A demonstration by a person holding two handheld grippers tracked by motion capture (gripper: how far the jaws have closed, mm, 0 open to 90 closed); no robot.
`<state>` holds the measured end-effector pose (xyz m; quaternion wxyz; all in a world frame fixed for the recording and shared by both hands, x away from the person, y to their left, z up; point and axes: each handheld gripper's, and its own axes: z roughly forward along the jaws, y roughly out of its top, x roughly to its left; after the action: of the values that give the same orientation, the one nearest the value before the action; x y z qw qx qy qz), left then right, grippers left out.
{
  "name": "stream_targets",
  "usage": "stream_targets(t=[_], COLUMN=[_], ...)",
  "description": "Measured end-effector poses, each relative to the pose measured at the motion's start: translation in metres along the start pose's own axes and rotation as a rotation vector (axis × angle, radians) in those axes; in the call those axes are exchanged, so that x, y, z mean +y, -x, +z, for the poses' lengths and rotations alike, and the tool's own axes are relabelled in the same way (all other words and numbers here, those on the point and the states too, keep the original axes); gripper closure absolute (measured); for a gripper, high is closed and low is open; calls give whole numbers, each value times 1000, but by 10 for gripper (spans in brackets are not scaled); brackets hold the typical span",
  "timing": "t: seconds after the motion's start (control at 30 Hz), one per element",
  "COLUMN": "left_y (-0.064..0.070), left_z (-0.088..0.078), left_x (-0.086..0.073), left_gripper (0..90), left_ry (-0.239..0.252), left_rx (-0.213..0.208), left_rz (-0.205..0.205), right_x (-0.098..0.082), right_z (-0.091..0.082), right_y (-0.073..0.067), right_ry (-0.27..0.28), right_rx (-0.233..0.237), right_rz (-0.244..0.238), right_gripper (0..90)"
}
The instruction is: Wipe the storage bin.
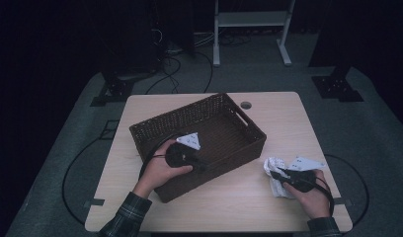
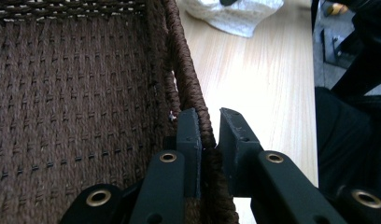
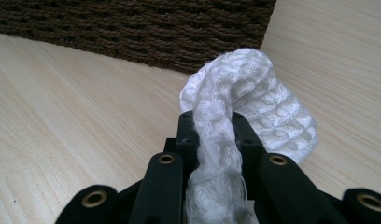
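A brown woven basket (image 1: 180, 116) sits in the middle of the light wooden table (image 1: 229, 207). My left gripper (image 1: 203, 166) is at its near long side. In the left gripper view one jaw is inside and one outside the basket (image 2: 76, 93); the left gripper (image 2: 209, 114) is shut on the braided rim (image 2: 184, 60). At the table's front right a white knitted cloth (image 1: 274, 165) lies bunched up. My right gripper (image 1: 277, 174) is shut on a fold of it. The right gripper view shows the cloth (image 3: 263, 102) pinched in the right gripper (image 3: 215, 119), with the basket wall (image 3: 132, 28) just beyond.
A round cable hole (image 1: 246, 105) lies near the table's far edge. Behind the table, on the grey floor, are a white frame (image 1: 249, 29), loose cables (image 1: 180, 69) and dark stand feet (image 1: 338, 86). Bare tabletop (image 1: 288, 123) lies right of the basket.
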<state>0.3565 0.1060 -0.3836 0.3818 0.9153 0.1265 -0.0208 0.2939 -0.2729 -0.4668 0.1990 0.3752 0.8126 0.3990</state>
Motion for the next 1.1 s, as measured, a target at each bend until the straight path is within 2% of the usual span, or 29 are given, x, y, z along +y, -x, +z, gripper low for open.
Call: stream_targets(t=[0.07, 0.3, 0.47, 0.6, 0.83, 1.1], left_y=[-1, 1, 3, 1, 1, 3], left_z=[0, 0, 1, 1, 1, 1], left_x=[-4, -13, -13, -16, -17, -17], left_gripper=[777, 762, 766, 765, 763, 762], left_ry=[24, 34, 42, 59, 65, 67], left_rx=[-6, 4, 14, 3, 6, 17], left_rz=[-9, -16, -7, -13, -10, 2], right_x=[0, 0, 1, 3, 8, 16], right_z=[0, 2, 0, -3, -7, -17], right_y=[0, -2, -3, -1, 1, 7], right_ry=[0, -7, 0, 12, 27, 68], right_rx=[-1, -3, -11, -23, -33, -41], right_rz=[0, 0, -3, 1, 1, 12], right_gripper=[764, 764, 765, 766, 766, 766])
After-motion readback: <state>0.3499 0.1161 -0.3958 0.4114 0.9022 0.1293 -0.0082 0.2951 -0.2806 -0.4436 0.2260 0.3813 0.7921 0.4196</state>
